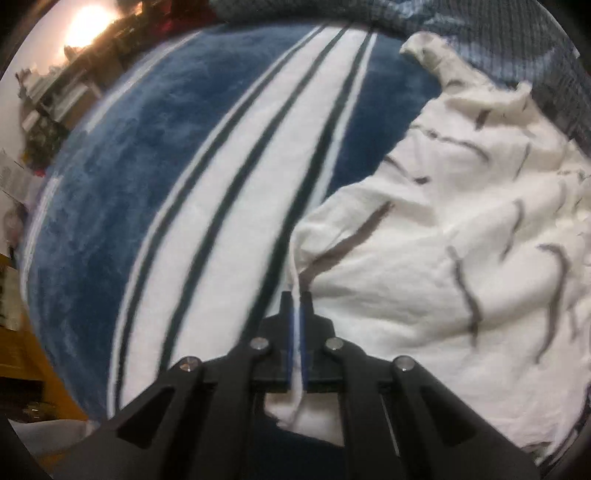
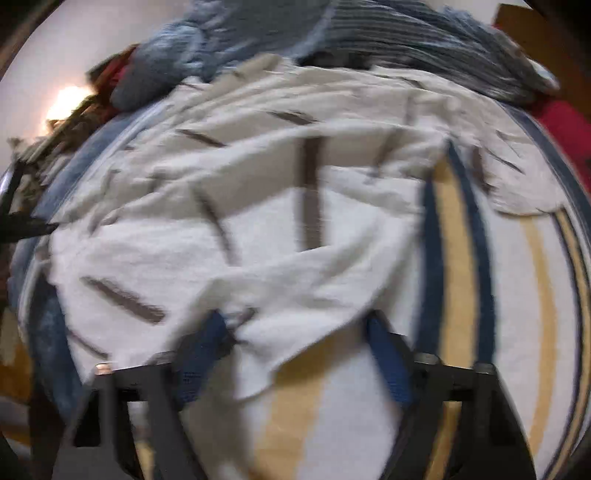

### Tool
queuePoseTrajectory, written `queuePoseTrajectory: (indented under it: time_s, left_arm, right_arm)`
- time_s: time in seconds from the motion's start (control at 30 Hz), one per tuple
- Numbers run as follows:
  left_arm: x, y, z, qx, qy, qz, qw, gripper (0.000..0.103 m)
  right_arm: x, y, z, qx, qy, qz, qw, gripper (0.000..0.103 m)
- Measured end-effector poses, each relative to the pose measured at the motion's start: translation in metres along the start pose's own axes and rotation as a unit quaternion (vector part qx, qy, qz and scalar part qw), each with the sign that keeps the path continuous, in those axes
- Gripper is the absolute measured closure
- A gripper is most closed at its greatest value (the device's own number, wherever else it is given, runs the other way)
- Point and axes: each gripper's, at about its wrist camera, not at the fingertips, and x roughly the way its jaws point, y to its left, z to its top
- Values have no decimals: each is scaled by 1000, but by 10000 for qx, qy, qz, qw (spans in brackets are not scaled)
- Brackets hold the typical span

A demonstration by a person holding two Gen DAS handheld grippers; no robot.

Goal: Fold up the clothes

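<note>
A white garment (image 1: pixel 424 240) with thin dark dashes lies crumpled on the striped blanket (image 1: pixel 166 166), filling the right half of the left wrist view. My left gripper (image 1: pixel 295 295) is shut on a thin folded edge of it, and the cloth runs down between the blue pads. In the blurred right wrist view the same garment (image 2: pixel 258 206) spreads across the middle. My right gripper (image 2: pixel 295 325) stands open there, its blue-padded fingers (image 2: pixel 210 339) wide apart. A corner of the garment lies between them, and the left finger touches the cloth.
The blanket (image 2: pixel 458 258) shows blue, white and tan stripes. A blue-grey ribbed fabric (image 2: pixel 369 33) is heaped behind the garment, also at the top of the left wrist view (image 1: pixel 498 29). Something red (image 2: pixel 565 125) lies far right. Cluttered shelves (image 1: pixel 48 96) and a bright lamp (image 1: pixel 86 24) are at left.
</note>
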Motion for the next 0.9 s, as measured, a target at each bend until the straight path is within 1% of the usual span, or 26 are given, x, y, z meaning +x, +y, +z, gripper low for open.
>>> queuePoseTrajectory:
  time_s: [0.03, 0.07, 0.1, 0.13, 0.2, 0.27, 0.33, 0.4, 0.47, 0.5, 0.57, 0.6, 0.63, 0.67, 0.7, 0.73, 0.77, 0.8, 0.83, 0.87, 0.9]
  left_arm:
    - [-2, 1, 0, -22, 9, -45, 10000, 100]
    - [-6, 1, -1, -29, 28, -150, 9999, 100]
    - [-14, -2, -2, -21, 64, -362, 9993, 99]
    - [-25, -4, -3, 0, 56, -484, 9988, 99]
    - [-52, -11, -6, 131, -57, -753, 9971, 100]
    - [-78, -12, -12, 208, -161, -863, 9959, 99]
    - [-103, -9, -23, 295, -178, -1023, 9942, 99]
    - [-116, 1, -38, 203, -84, -1116, 9935, 99]
    - [-119, 9, -57, 241, 19, -1065, 9940, 99]
    - [-113, 13, -68, 217, 165, -993, 9947, 99]
    - [-82, 14, -100, 316, 648, -725, 9948, 99]
    - [-65, 14, -116, 391, 905, -585, 9934, 99]
    - [-52, 14, -128, 425, 1082, -470, 9921, 99]
    - [-45, 12, -134, 476, 1133, -392, 9916, 100]
    - [-44, 8, -135, 531, 1074, -415, 9919, 100]
    - [-45, 4, -133, 572, 977, -491, 9924, 100]
    - [-50, -4, -126, 666, 801, -574, 9929, 98]
    - [-56, -13, -117, 791, 578, -661, 9930, 92]
    - [-59, -23, -109, 907, 403, -663, 9928, 62]
    - [-59, -34, -102, 1018, 256, -615, 9926, 25]
    - [-60, -44, -96, 1128, 109, -566, 9919, 13]
  right_arm:
    - [-3, 0, 2, -79, 76, 200, 9997, 101]
    - [-7, -3, 5, -52, 158, 472, 9987, 101]
    - [-17, -12, 8, 145, 204, 816, 9964, 101]
    - [-34, -24, 12, 324, 207, 1086, 9933, 101]
    - [-67, -40, 15, 461, 148, 1333, 9899, 101]
    - [-116, -63, 18, 557, 27, 1426, 9882, 101]
    - [-156, -83, 13, 636, 119, 1375, 9884, 101]
    - [-183, -98, 6, 768, 174, 1298, 9884, 101]
    - [-197, -117, -11, 1021, 437, 1289, 9854, 101]
    - [-192, -124, -22, 1087, 604, 1170, 9853, 101]
    - [-174, -135, -46, 1238, 949, 801, 9845, 101]
    - [-159, -139, -59, 1325, 1200, 703, 9814, 101]
    - [-143, -144, -72, 1381, 1465, 422, 9786, 101]
    - [-132, -148, -83, 1404, 1673, -27, 9759, 101]
    - [-120, -152, -94, 1424, 1876, -476, 9707, 101]
    - [-118, -157, -99, 1550, 1846, -622, 9685, 101]
    - [-124, -160, -96, 1701, 1640, -559, 9701, 101]
    - [-132, -160, -89, 1747, 1415, -550, 9729, 100]
    - [-141, -157, -79, 1674, 1171, -529, 9775, 93]
    - [-147, -153, -72, 1542, 1007, -486, 9817, 84]
    - [-149, -149, -66, 1429, 904, -456, 9845, 53]
